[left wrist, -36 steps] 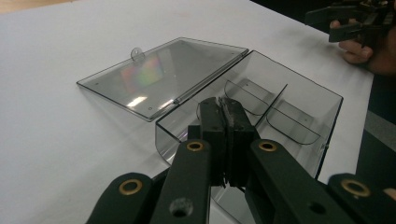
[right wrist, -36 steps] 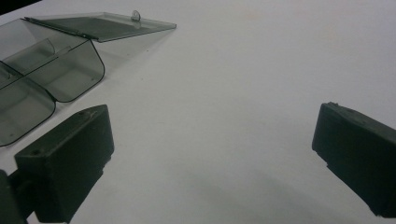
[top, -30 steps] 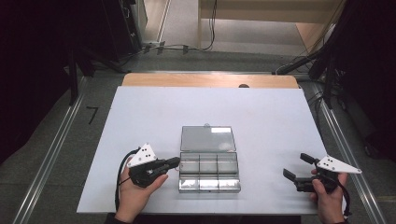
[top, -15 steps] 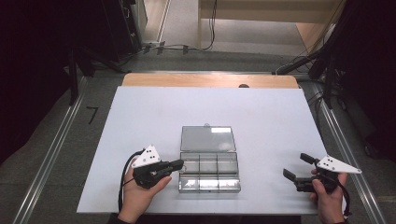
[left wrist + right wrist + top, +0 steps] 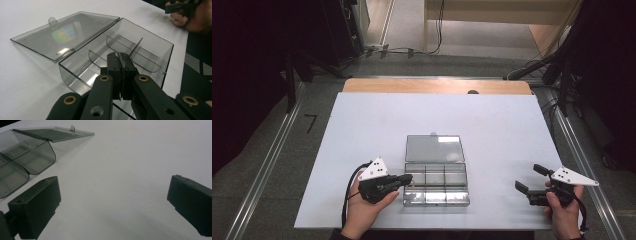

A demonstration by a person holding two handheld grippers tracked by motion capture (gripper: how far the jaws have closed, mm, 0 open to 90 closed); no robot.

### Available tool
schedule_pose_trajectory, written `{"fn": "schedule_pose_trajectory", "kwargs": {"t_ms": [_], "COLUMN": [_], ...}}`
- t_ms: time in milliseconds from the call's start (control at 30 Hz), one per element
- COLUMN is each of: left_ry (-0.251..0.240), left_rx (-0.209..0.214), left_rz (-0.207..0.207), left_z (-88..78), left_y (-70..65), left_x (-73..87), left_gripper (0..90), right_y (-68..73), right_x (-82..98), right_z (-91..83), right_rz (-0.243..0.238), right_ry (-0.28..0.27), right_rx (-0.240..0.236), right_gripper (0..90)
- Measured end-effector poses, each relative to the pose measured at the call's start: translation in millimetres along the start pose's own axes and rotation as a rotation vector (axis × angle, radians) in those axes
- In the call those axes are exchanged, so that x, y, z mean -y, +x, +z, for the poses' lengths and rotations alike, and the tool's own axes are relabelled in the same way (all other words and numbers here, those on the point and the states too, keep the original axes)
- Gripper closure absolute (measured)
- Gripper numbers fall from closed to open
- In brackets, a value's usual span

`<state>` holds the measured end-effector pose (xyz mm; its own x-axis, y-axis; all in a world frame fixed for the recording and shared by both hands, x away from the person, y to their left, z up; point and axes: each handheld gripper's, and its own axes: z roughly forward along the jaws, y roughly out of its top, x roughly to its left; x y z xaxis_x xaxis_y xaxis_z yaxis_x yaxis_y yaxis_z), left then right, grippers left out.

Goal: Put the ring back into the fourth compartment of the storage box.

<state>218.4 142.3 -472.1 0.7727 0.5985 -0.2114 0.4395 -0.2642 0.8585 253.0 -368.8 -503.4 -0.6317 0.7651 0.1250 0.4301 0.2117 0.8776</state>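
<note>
In the high view, the clear plastic box (image 5: 436, 182) lies on the white desk (image 5: 362, 130), near the front edge and a little left of the middle. Its lid (image 5: 434, 148) is open and lies flat on the far side. Your left gripper (image 5: 406, 178) is at the left end of the box, with its fingers pressed together and their tips at the left wall of the box. Your right gripper (image 5: 529, 178) is well apart from the box, on the right, and its fingers stand wide open with nothing between them.

In the left gripper view, the fingers (image 5: 113, 67) of the left gripper (image 5: 120, 58) are closed on each other and hold nothing. They are over the near wall of the box (image 5: 75, 77), which is split into small sections. The lid (image 5: 65, 33) lies to the left.

In the right gripper view, the right gripper (image 5: 113, 192) has its fingers (image 5: 37, 202) far apart above the bare desk (image 5: 130, 165). The box (image 5: 22, 167) is at the far left, and I see nothing in it.
</note>
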Motion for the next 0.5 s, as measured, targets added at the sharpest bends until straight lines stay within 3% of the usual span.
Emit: {"fn": "schedule_pose_trajectory", "kwargs": {"t_ms": [500], "left_ry": [0.039], "left_rx": [0.027], "left_rz": [0.000], "left_z": [11.5], "left_y": [-1.5], "left_x": [4.8], "left_gripper": [88.0], "right_y": [0.2], "right_x": [0.0], "right_z": [0.2], "right_rz": [-0.002], "right_ry": [0.002], "right_rx": [0.003], "right_gripper": [0.0]}}
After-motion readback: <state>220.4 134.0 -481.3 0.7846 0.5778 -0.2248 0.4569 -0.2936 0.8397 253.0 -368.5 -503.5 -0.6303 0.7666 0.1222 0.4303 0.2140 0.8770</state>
